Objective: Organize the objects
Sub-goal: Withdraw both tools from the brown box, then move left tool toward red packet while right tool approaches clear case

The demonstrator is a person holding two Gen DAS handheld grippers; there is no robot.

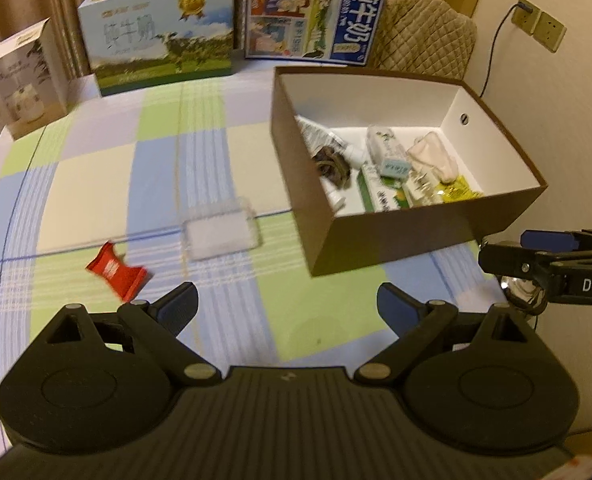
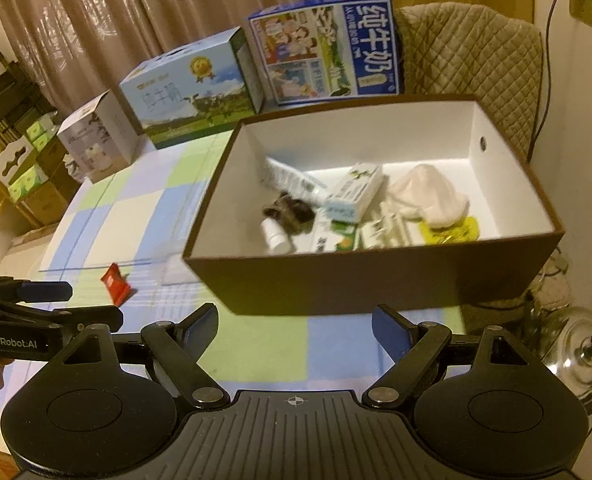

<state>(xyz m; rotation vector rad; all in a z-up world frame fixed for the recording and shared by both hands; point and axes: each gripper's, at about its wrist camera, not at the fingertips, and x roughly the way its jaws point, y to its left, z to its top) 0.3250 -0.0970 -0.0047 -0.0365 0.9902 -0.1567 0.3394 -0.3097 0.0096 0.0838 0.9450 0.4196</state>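
Two items left loose on desk point(image 1: 95, 184): red packet point(image 1: 116, 276) and clear plastic case point(image 1: 221, 232), both ahead of left hand-held gripper point(image 1: 287, 308), lower-centre of left wrist view. Packet lies up-left of left finger point(image 1: 181, 304), long axis running diagonal, upper left to lower right. Case sits just right of it, near brown box point(image 1: 376, 240), flat, long side across frame. Left hand-held gripper: wide, nothing between jaws. Right hand-held gripper point(image 2: 296, 332): also wide, empty, facing box front wall. Judgement: left is nearer to both loose items; right is nearer the box.

Box interior already holds tubes, small cartons, a cloth, a yellow packet. Milk cartons point(image 1: 155, 36) stand along far edge of desk, well apart. Nothing stands betw. left jaws and packet. Box wall is tall, so judged a lift over rim is needed for drop-in.
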